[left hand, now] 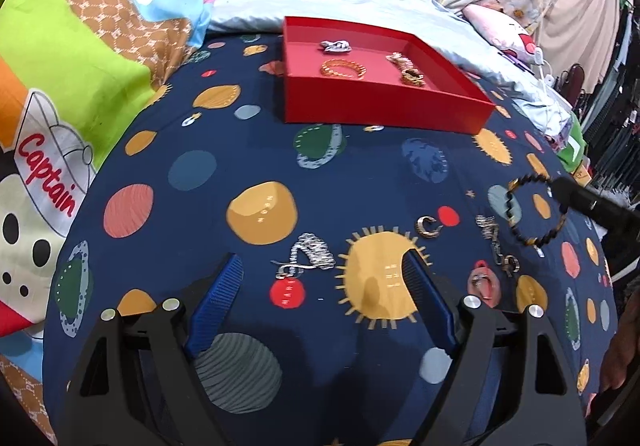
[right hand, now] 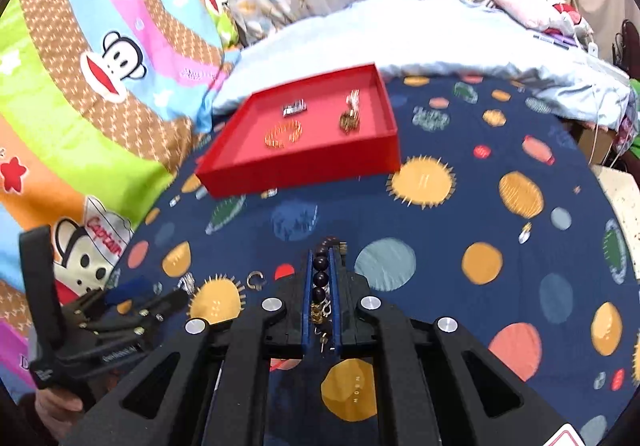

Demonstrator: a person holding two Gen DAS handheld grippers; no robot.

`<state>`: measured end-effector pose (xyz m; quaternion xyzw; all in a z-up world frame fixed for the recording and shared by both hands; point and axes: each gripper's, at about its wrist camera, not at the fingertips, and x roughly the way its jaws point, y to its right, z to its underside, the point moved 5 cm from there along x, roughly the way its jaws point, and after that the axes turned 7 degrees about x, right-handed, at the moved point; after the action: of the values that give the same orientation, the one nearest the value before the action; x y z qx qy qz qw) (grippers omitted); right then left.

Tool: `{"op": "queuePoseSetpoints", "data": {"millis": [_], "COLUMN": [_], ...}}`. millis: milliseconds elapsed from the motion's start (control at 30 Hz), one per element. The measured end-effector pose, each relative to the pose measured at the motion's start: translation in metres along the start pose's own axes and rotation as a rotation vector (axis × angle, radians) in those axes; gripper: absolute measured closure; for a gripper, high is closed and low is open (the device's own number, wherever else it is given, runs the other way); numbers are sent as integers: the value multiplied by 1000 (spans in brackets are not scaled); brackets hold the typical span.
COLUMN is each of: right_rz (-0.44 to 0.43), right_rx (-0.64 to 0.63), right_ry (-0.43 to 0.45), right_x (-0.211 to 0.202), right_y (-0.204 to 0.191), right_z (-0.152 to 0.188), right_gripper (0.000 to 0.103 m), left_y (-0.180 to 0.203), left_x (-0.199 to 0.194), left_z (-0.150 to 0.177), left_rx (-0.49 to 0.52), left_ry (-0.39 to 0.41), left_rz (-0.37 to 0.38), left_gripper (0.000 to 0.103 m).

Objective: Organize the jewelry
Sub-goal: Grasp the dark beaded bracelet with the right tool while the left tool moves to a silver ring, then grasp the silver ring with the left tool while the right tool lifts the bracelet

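Jewelry is partly sorted — three pieces lie in the red tray (left hand: 384, 102) ahead of my claws. My right claw (right hand: 322, 298) pinches the dark bead bracelet (right hand: 320, 278); my left claw (left hand: 324, 286) is spread over the silver chain (left hand: 310, 252), with small pieces left beside it.

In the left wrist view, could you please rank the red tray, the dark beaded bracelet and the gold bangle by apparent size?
1. Red rectangular tray.
2. Dark beaded bracelet, though nearer the camera.
3. Gold bangle, farther off, so unsure against the bracelet.
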<state>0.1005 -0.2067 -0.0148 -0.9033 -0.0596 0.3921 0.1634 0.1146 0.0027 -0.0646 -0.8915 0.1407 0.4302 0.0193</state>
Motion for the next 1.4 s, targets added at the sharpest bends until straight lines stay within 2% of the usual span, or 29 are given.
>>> {"op": "queuePoseSetpoints", "data": {"millis": [167,367,600,967,1067,1133,1233,1333,1400], "right_rz": [30,70,131,122,115,109,105,97,90], "right_rx": [6,55,101,118,126,134,141,149,154], "right_ry": [18,-32,-78,-92,-84,-80,-78,-81,-82], "right_x": [-15,-12,-9,-6,-9,-11,-13,-13,-12], "right_y": [14,41,72,77,77,79,82,84,84], "right_z": [-1,21,46,57,55,54,54,56,57], "right_gripper": [96,96,96,96,96,96,96,96,96], "left_y": [14,15,33,79,98,108,117,123,124], "left_x": [-4,4,-2,4,11,17,24,27,28], "left_z": [-3,0,-2,3,7,10,13,13,14], "left_rx": [27,21,48,79,104,107,121,171,202], "left_ry": [12,-8,2,-30,-49,-65,-74,-60,-50], "left_rz": [20,5,44,128,150,160,141,82,50], "left_gripper": [24,25,25,25,37,38,39,42,49]}}
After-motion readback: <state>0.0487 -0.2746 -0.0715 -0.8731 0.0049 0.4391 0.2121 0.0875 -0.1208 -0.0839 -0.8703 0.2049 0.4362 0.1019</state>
